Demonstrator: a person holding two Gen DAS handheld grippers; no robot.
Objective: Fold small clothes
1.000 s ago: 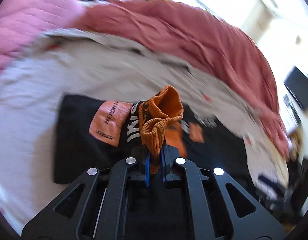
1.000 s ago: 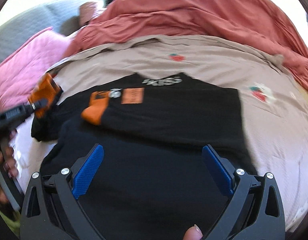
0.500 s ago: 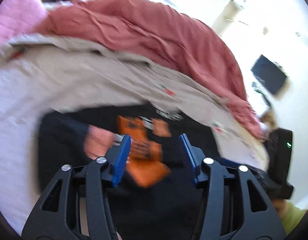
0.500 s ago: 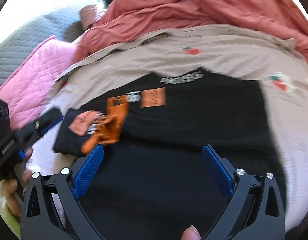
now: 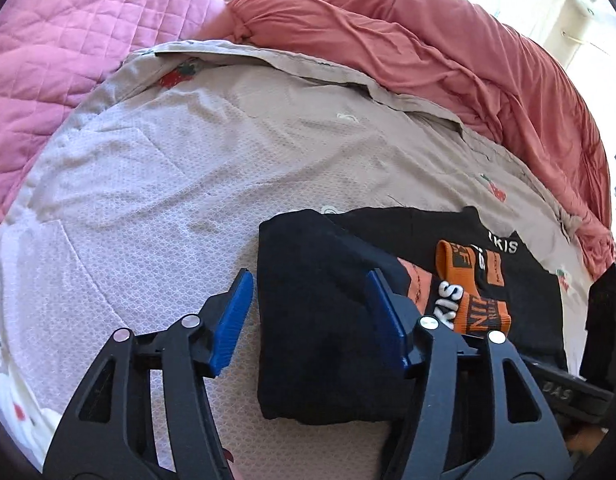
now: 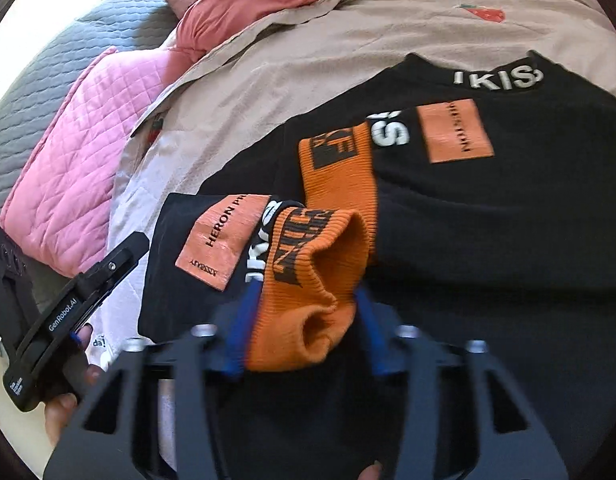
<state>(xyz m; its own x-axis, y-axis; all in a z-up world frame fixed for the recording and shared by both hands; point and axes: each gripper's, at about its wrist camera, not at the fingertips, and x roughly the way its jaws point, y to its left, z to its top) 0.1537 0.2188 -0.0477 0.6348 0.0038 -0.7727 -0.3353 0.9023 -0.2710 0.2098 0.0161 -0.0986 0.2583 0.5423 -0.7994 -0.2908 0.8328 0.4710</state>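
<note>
We are closing our right gripper point(image 6: 304, 320) around the orange cuff point(image 6: 308, 284) of the black top point(image 5: 327, 320) lying on the bed point(image 5: 168, 184), while our left gripper point(image 5: 311, 312) is opening, empty, over the top's edge.

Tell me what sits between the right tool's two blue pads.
The bunched orange cuff of the black sweater sits between them while the right tool is closing. The right wrist view shows it, slightly blurred.
</note>
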